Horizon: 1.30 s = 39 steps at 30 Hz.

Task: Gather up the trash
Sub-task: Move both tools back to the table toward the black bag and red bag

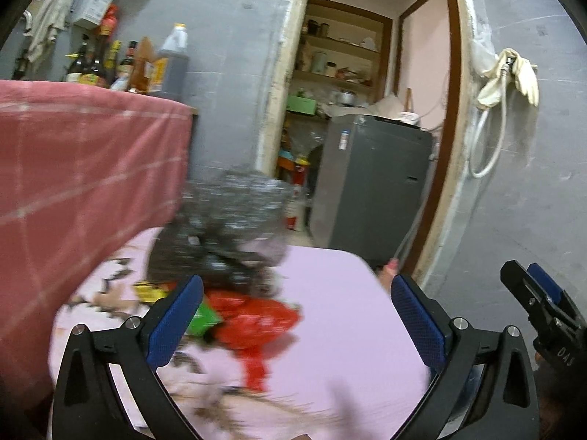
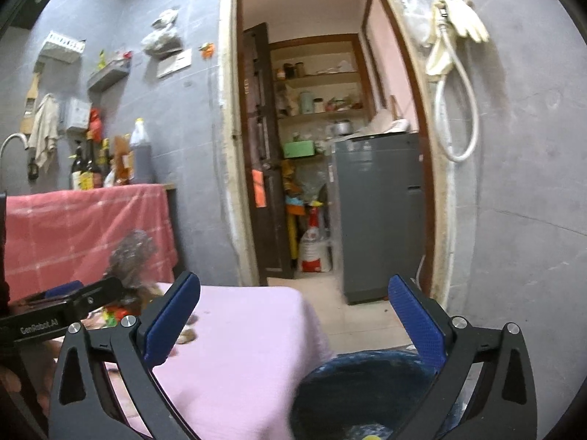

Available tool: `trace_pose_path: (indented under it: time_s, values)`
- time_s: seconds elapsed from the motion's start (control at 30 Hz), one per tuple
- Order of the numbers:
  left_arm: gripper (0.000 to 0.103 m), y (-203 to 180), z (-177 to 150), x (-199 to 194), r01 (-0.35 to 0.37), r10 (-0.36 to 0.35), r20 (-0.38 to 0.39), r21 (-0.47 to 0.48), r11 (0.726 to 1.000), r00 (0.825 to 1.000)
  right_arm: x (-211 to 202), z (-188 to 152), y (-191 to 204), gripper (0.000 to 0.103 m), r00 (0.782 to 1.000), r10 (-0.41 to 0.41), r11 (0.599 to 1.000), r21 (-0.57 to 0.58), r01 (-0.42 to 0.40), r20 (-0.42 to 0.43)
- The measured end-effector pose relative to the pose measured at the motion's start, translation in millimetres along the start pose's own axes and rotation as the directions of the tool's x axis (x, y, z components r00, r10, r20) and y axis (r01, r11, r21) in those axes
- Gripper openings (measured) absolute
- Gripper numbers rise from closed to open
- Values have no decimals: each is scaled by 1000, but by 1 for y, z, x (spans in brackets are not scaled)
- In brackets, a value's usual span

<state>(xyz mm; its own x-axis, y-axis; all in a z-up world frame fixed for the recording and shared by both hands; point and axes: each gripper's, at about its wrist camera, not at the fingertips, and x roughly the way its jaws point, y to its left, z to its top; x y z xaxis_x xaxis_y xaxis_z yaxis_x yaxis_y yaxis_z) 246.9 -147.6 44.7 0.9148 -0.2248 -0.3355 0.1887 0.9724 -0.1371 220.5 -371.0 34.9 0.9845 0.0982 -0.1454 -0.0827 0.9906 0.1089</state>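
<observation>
left wrist view, left to right: a coarse pink-red checked cloth (image 1: 84,168) drapes over a raised surface; behind it stands a row of glass and plastic bottles (image 1: 128,66) against a grey tiled wall (image 1: 227,73). below lies the counter, covered in a soft pale-pink cloth (image 1: 348,322). on it sits the trash: a crumpled, glittery grey-black plastic bag (image 1: 227,227), motion-blurred, and just in front of it a crinkled red plastic wrapper (image 1: 256,322) beside a small green carton (image 1: 201,321) and a yellow scrap (image 1: 148,289). brown dry debris (image 1: 227,407) is scattered over the near cloth.

the left gripper (image 1: 297,326), with black curved arms and blue dimpled pads, stands wide open with nothing between its jaws. the red wrapper and green carton lie just ahead of its left pad; the grey-black bag lies farther ahead, left of centre. at the right edge the right gripper (image 1: 539,293) shows in part.

right wrist view, left to right: the left gripper (image 2: 84,293) reaches toward the same grey-black bag (image 2: 132,256) at the far left of the pink counter cloth (image 2: 242,348). the right gripper (image 2: 293,322) is also wide open and empty. below it, right of centre, is a round bin lined with dark blue plastic film (image 2: 367,385), off the counter's edge, with something yellow inside. beyond it, a doorway gives onto a grey metal refrigerator (image 2: 381,212).
</observation>
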Motion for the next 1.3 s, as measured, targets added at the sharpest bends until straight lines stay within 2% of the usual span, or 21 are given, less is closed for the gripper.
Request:
trace_pose_path:
  time_s: [0.37, 0.77, 0.97, 1.1, 1.3]
  values:
    - [100, 79, -12, -15, -125, 124, -49, -15, 992, 991, 26, -8, 60, 103, 992, 108, 992, -56, -112, -64]
    - [100, 126, -25, 6, -161, 153, -192, -24, 987, 969, 66, -21, 100, 103, 960, 202, 975, -55, -216, -194]
    - [100, 140, -26, 19, -157, 143, -232, -43, 987, 962, 87, -29, 115, 103, 932, 249, 962, -42, -269, -263]
    - [100, 145, -23, 26, -134, 116, -241, -59, 989, 964, 100, -36, 124, 103, 908, 281, 951, -36, -307, -312]
    - [99, 150, -20, 39, -112, 89, -256, -77, 991, 963, 121, -49, 139, 89, 860, 302, 936, -40, -348, -411]
